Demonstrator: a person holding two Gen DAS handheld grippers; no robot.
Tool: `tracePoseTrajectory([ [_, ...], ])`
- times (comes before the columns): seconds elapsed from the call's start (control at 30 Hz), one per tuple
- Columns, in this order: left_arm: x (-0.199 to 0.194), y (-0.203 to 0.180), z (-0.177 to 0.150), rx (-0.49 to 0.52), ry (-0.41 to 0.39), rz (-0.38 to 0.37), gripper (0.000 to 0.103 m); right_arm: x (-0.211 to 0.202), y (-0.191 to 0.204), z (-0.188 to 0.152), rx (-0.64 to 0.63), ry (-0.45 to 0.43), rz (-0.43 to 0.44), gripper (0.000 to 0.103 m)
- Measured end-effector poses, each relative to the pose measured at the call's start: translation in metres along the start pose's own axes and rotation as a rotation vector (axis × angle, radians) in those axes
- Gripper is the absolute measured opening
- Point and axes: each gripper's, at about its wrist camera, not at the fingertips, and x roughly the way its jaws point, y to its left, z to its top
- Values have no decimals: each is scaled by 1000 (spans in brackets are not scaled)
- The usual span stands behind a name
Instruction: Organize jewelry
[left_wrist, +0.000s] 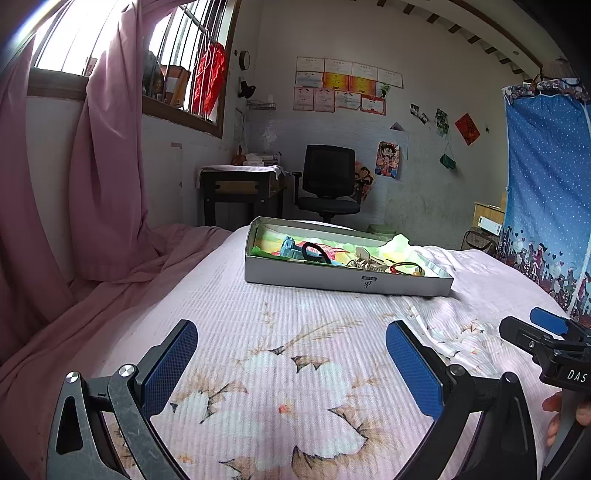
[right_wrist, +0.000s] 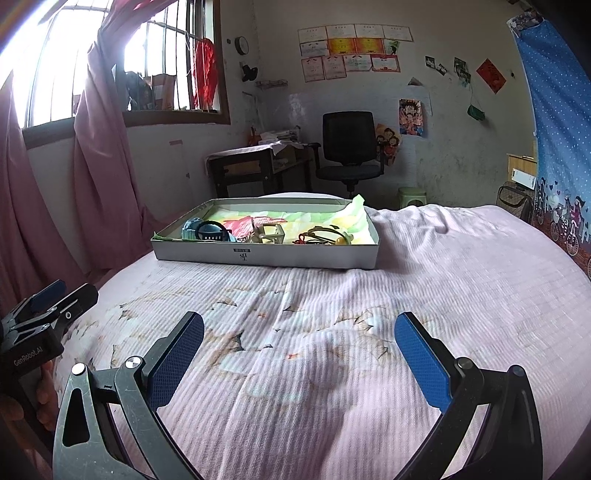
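From the left wrist, our left gripper (left_wrist: 291, 363) gapes wide, well short of the shallow box (left_wrist: 347, 282) holding the small, light jewelry (left_wrist: 369, 260). From the right wrist, our right gripper (right_wrist: 299, 354) is equally wide; we would pinch the stiff bangle (right_wrist: 321, 234) rim gently

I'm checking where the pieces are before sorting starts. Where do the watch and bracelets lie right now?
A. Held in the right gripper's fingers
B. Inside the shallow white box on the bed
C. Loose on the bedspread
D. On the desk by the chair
B: the watch and bracelets lie inside the shallow white box on the bed, while both grippers are open and hold nothing.
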Motion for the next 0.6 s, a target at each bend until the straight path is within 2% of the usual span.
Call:
tracePoseTrajectory([
  [0.6, 1, 0, 0, 5, -3, 3, 103, 2, -1, 0, 1, -1, -3, 102],
])
